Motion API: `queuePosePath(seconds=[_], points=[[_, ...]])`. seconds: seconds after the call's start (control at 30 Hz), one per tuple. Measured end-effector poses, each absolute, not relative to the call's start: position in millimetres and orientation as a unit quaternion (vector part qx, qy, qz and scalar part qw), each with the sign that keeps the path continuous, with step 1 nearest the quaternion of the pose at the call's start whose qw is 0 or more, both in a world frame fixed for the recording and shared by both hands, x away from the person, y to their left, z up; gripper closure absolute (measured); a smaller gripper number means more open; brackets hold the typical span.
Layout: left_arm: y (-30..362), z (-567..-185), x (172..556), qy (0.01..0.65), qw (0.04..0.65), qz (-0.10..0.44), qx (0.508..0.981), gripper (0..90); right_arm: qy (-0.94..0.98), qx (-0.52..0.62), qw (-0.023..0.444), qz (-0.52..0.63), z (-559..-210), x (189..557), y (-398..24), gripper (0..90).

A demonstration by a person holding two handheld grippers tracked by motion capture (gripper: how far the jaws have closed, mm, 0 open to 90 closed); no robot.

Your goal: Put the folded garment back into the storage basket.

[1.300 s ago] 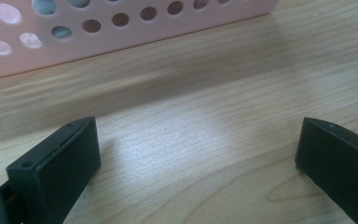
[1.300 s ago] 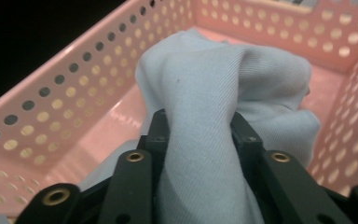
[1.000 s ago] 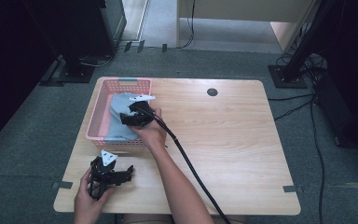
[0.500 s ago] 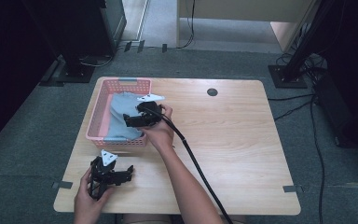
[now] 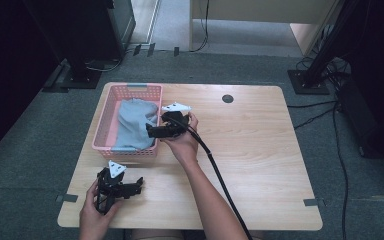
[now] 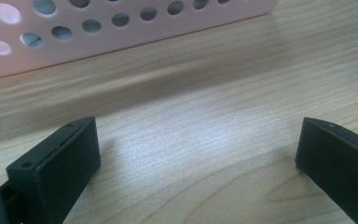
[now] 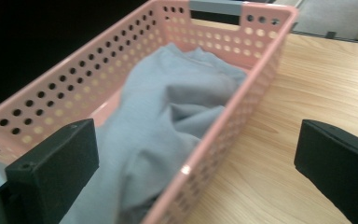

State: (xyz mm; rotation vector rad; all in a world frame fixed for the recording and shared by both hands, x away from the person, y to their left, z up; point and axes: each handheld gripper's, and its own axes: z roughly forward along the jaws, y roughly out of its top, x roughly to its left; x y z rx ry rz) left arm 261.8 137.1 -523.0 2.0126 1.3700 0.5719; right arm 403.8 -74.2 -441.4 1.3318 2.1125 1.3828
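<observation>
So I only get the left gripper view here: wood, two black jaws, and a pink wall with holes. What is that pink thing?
Observer: A pink basket on the table, with a grey cloth lying inside it.
Operator: Is anything holding the cloth?
Observer: No. The right gripper sits at the basket's rim, and its jaws have just been opening; nothing is between them.
Operator: And the left gripper?
Observer: The left gripper rests open near the table's front edge, in front of the basket.
</observation>
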Motion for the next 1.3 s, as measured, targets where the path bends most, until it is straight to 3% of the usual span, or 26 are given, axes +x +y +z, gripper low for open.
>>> queuePosePath(seconds=[0.6, 1.3], points=[[136.9, -523.0, 261.9, 0.52, 0.315, 0.217, 0.763, 0.0, 0.698, 0.487, 0.187, 0.49, -459.9, 398.7, -124.6, 0.0], [136.8, -523.0, 261.9, 0.52, 0.316, 0.217, 0.763, 0.0, 0.695, 0.517, 0.169, 0.471, -497.1, 391.4, -162.3, 0.0]])
